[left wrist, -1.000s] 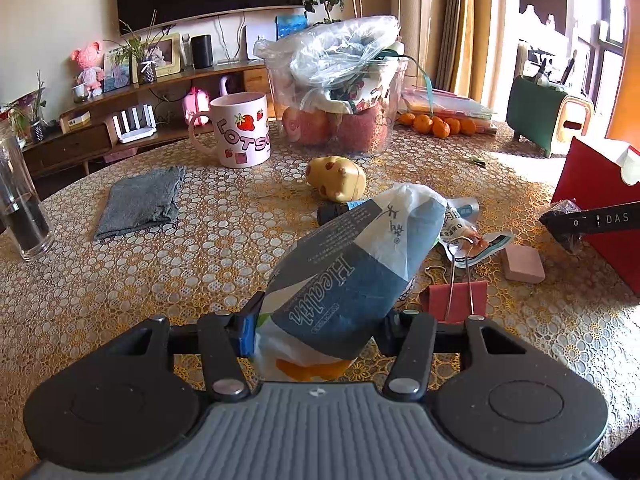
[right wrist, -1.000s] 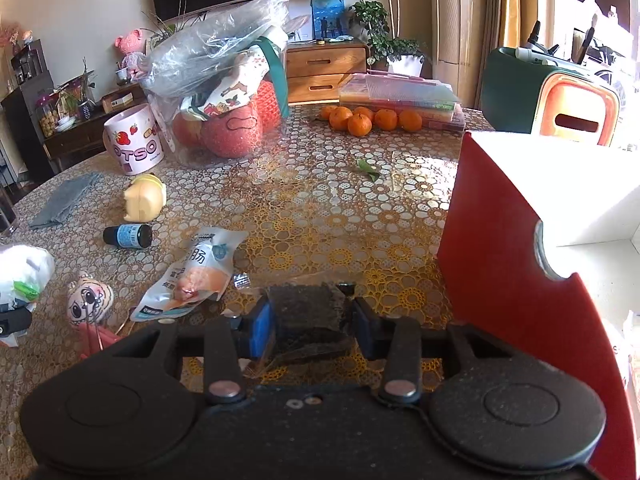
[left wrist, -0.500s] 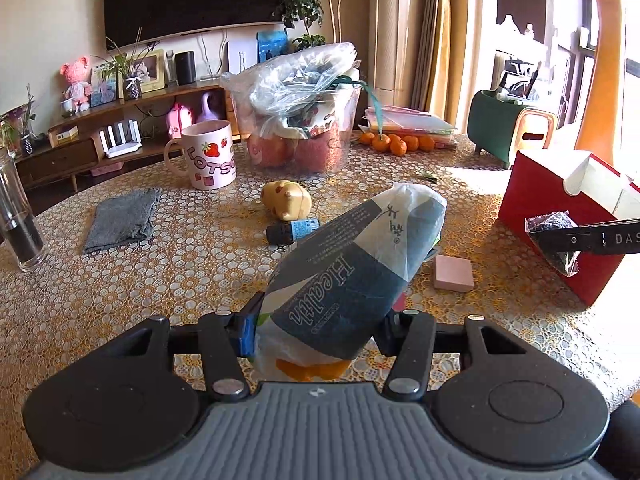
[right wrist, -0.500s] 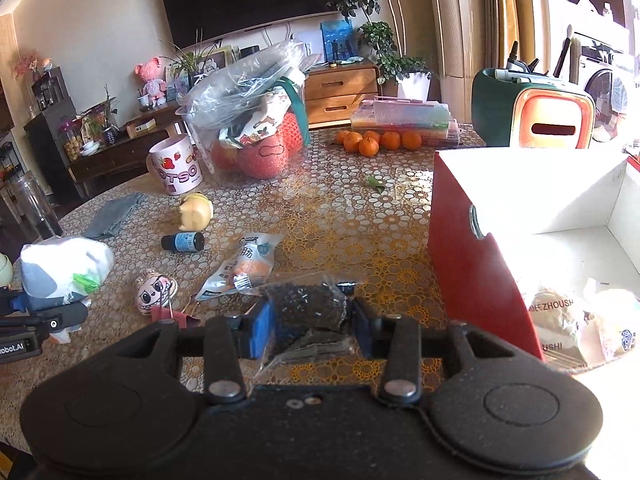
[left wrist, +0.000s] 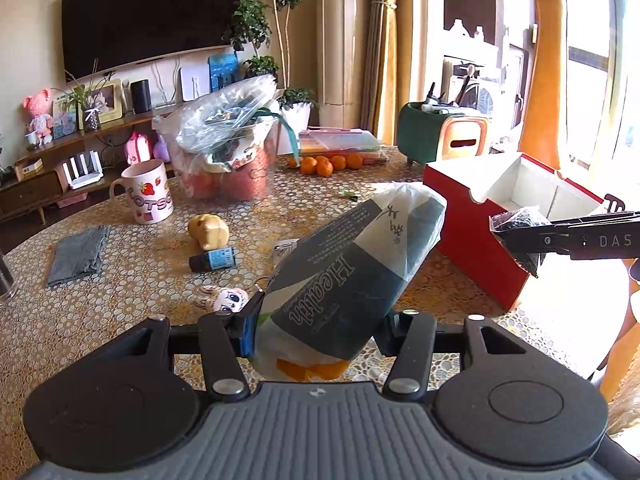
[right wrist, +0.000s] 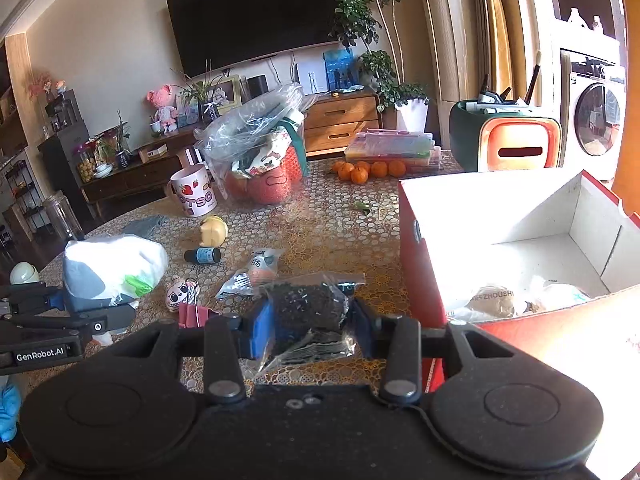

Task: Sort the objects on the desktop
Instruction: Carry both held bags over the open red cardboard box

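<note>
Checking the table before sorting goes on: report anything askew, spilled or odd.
Small things lie on their sides: the dark bottle and the yellow figurine. A green leaf lies loose near the oranges. Nothing looks spilled or broken.

A home living room: wall television, washing machine, houseplants.

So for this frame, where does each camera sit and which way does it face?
Left wrist: on the left gripper, facing across the table to the red cardboard box; its fingers clamp a white-and-grey plastic pouch.
Right wrist: on the right gripper, facing the TV wall; its fingers clamp a clear packet of dark bits.
Shared: box, pink strawberry mug, each other's gripper.
</note>
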The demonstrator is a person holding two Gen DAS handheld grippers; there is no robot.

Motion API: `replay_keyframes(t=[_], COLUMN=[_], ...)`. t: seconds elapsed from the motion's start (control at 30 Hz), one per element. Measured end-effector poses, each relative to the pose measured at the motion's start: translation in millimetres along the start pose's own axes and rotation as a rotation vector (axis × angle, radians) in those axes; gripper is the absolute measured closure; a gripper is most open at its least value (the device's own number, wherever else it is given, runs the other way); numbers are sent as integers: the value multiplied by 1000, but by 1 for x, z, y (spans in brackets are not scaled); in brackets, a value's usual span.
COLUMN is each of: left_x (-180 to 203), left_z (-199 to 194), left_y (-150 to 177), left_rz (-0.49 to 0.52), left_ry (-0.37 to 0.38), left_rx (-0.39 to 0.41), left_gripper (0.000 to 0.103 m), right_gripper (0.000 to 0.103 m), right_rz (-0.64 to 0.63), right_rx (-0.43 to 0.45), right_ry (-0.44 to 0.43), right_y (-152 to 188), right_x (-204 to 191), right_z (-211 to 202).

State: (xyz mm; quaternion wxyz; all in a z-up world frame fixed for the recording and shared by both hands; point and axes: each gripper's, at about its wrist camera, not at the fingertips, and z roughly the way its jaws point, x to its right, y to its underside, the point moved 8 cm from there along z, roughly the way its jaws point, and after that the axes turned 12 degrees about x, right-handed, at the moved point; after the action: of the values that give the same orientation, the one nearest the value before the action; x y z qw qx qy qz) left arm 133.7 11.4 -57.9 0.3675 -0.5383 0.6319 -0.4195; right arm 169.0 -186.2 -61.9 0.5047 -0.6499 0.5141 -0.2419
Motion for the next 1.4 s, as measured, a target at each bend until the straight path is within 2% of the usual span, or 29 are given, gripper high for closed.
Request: replay_keyframes(t=[0.5, 0.73, 1.13, 1.4], left_x=[93, 140, 205, 231], left_z=[13, 29, 66, 107], left_y=[-27, -37, -59, -76], left_rz=[63, 114, 221, 273], left_ry=[130, 195, 250, 265], left_rx=[25, 34, 67, 56], left_gripper=[51, 51, 51, 51], right_gripper=[61, 61, 61, 61], right_rz=[28, 58, 56, 45], right_rx=[56, 75, 90, 85], right_ry=[40, 90, 169, 208], right_y=[-13, -19, -39, -49], right_x=[55, 90, 152, 188], right_z=[-50, -63, -69, -51])
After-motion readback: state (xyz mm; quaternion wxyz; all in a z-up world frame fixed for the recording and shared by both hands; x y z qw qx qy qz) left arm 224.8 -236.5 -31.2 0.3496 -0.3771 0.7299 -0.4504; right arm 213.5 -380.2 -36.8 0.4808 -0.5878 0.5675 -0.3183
